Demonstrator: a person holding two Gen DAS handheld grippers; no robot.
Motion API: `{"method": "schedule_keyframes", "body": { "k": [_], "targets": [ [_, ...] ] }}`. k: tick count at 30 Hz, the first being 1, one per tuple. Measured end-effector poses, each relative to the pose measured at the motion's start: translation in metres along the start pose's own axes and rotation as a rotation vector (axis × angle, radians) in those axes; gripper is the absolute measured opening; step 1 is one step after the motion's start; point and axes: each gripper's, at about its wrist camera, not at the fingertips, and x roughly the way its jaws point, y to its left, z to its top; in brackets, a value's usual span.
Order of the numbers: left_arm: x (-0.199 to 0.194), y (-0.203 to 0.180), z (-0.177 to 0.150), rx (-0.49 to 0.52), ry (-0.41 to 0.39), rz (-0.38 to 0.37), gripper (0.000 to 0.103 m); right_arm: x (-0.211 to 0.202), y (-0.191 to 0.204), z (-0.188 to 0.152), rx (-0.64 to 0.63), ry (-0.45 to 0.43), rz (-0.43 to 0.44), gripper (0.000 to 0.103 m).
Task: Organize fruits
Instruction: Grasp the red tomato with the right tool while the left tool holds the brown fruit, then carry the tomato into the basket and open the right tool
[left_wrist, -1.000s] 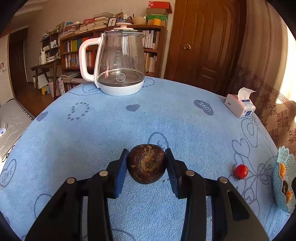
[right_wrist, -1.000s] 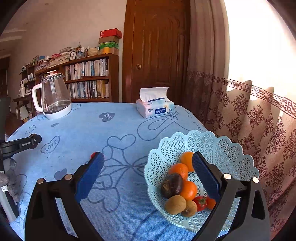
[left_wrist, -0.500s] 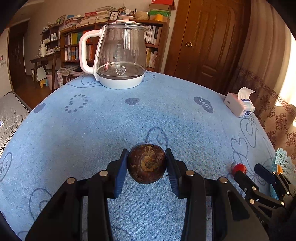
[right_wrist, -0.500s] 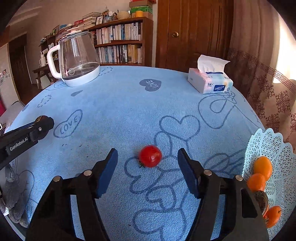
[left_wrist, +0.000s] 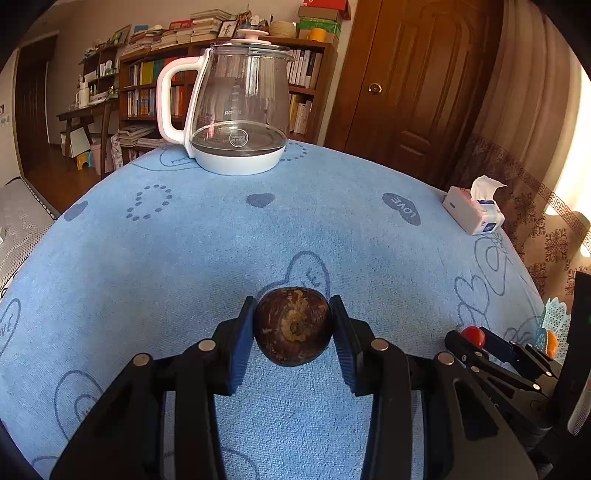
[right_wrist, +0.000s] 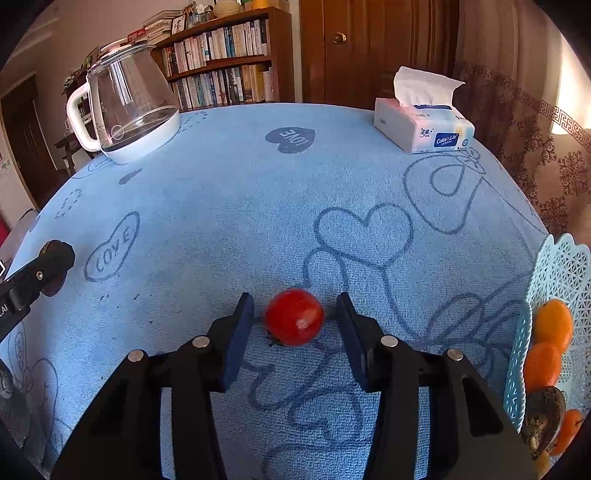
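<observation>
On the blue tablecloth (right_wrist: 229, 206) stands a glass kettle (right_wrist: 127, 107)

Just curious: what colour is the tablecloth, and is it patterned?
Light blue tablecloth, patterned with darker hearts and "LOVE" lettering; clearest in the right wrist view.

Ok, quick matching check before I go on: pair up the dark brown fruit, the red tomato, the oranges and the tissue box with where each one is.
1 dark brown fruit
2 red tomato
3 oranges
4 tissue box

A in the lattice basket
B at the far edge of the blue cloth
C clamped in the left gripper
D on the cloth, inside the right gripper, not yet pressed

Pairs: 1-C, 2-D, 3-A, 4-B. The right gripper's jaws have just been closing around the tomato.
</observation>
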Motion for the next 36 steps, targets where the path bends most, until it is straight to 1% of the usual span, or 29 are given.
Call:
{"method": "schedule_keyframes", "body": {
  "k": [4,18,22,24,26,27,31,34,35,36],
  "targets": [
    [0.000,-0.001,-0.001,0.006,0.001,-0.008,0.040,-0.001,0.001,-0.001,0.000,0.001,0.000,0.032],
    [-0.001,0.006,0.002,-0.035,0.004,-0.012,0.040,-0.035,0.010,-0.005,0.006,-0.053,0.049,0.032],
    [-0.001,0.005,0.001,-0.034,0.006,-0.013,0.040,-0.034,0.010,-0.006,0.011,-0.052,0.040,0.032],
    [-0.002,0.004,0.001,-0.030,0.006,-0.016,0.040,-0.031,0.005,-0.006,0.033,-0.053,0.029,0.035],
    [-0.002,0.004,0.001,-0.029,0.007,-0.019,0.040,-0.027,0.000,-0.005,0.055,-0.044,0.032,0.048],
    [-0.002,0.004,0.001,-0.030,0.007,-0.019,0.040,-0.026,-0.001,-0.005,0.065,-0.042,0.028,0.050],
    [-0.001,0.005,0.001,-0.033,0.009,-0.021,0.040,-0.019,-0.006,-0.005,0.077,-0.035,0.010,0.050],
    [-0.001,0.004,0.001,-0.032,0.010,-0.022,0.040,-0.013,-0.006,-0.004,0.078,-0.024,0.017,0.050],
    [-0.001,0.004,0.001,-0.030,0.010,-0.023,0.040,-0.011,-0.006,-0.004,0.076,-0.018,0.020,0.049],
    [-0.001,0.004,0.001,-0.028,0.010,-0.024,0.040,-0.008,-0.005,-0.004,0.073,-0.013,0.020,0.045]
  ]
}}
